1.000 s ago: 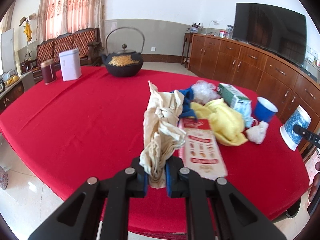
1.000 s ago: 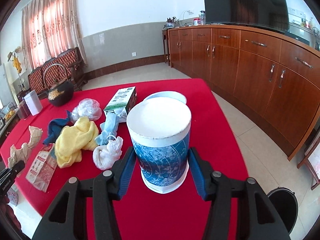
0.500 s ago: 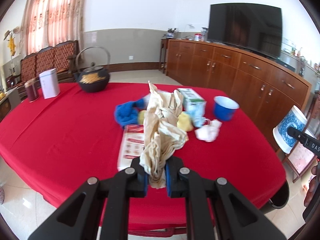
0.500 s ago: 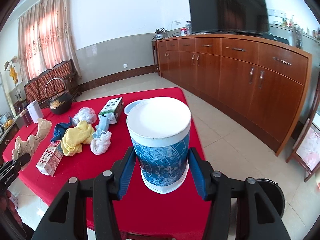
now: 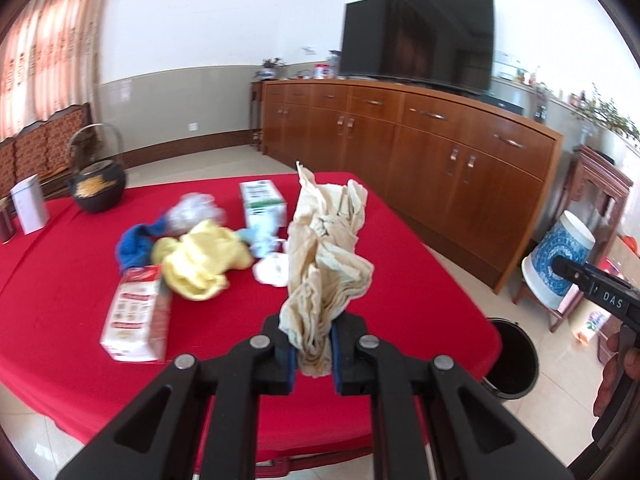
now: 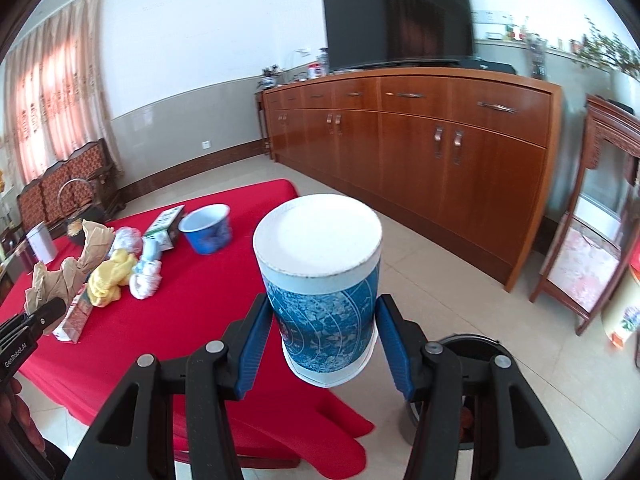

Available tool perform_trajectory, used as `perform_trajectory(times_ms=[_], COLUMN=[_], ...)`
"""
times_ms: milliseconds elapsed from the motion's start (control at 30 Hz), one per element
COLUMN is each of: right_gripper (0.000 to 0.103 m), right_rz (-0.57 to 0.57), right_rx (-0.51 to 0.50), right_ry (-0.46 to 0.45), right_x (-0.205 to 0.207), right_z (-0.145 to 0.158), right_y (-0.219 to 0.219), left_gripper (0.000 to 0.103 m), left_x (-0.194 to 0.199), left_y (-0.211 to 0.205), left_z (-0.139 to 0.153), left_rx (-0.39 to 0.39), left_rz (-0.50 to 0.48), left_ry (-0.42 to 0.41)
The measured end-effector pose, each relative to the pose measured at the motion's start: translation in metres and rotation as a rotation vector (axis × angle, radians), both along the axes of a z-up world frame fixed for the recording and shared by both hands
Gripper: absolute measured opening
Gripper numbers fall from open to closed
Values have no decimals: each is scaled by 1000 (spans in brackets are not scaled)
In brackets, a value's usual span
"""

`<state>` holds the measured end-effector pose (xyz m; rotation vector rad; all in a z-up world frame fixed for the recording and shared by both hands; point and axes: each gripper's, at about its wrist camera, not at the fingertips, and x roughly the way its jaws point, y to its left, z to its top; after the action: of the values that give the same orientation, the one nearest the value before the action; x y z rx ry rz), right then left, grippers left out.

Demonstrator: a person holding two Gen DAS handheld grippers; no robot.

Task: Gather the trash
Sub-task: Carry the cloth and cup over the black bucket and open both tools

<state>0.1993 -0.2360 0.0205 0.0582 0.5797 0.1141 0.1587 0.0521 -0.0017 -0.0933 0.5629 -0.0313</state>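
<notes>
My left gripper (image 5: 313,354) is shut on a crumpled beige paper wad (image 5: 326,256), held above the near edge of the red table (image 5: 60,300). The right gripper (image 6: 320,356) is shut on an upturned blue-and-white paper cup (image 6: 320,276), past the table's right end; the cup (image 5: 558,258) also shows at the far right of the left wrist view. A black trash bin (image 5: 514,360) stands on the floor by the table's right corner, and its rim (image 6: 472,340) shows just behind the right gripper. A yellow cloth (image 5: 200,258), a blue cloth (image 5: 134,246), a red-and-white carton (image 5: 134,312), a green-and-white box (image 5: 262,204), a white wad (image 5: 272,270) and a blue bowl (image 6: 208,230) lie on the table.
A black kettle (image 5: 96,190) and a white tin (image 5: 30,208) stand at the table's far left. A long wooden sideboard (image 5: 420,152) with a TV (image 5: 416,40) lines the right wall. A wooden stand (image 6: 592,240) is at the far right. Tiled floor lies between table and sideboard.
Both grippers have swung to the right with their loads, from over the table toward its right end. The trash bin has come into view near both. Neither grip has changed.
</notes>
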Motion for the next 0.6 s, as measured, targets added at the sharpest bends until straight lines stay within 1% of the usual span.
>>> perform_trajectory(times_ms=[333, 467, 600], right_gripper=[55, 55, 55], right_rz=[-103, -129, -152], right_rx=[-11, -10, -15], right_ry=[10, 18, 29], right_x=[-17, -21, -24], right_z=[-1, -4, -9], right_y=[-62, -80, -101], left_gripper=[14, 14, 14], left_x=[9, 14, 16], left_y=[-58, -82, -114], left_z=[4, 6, 6], left_rx=[13, 20, 33], left_rz=[-123, -173, -237], left_ry=[-4, -3, -1])
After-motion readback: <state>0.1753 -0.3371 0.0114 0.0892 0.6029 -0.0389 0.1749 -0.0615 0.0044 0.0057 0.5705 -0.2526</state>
